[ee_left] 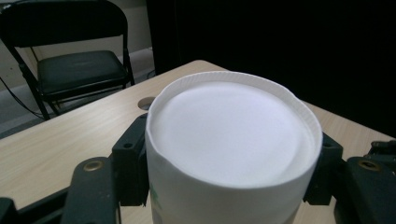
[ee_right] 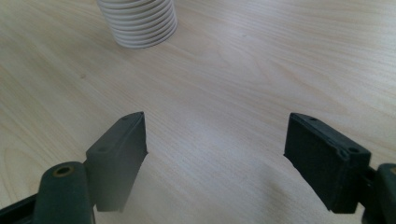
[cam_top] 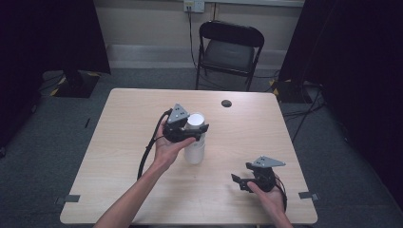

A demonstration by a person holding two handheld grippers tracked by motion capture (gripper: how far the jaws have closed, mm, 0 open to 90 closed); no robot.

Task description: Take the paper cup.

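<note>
Ribbed rims on the cup stack [ee_right: 138, 23] face the released right tool [ee_right: 215, 140]; left tool [ee_left: 229, 163] grasps its top.

Light wooden table [cam_top: 119, 142], a stack of white cups [cam_top: 194, 151] upright on it.

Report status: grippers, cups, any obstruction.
Left hand-held gripper shut on top of cup stack, stack upright on table. Right hand-held gripper open, empty, apart from stack. Nothing in the way.
</note>
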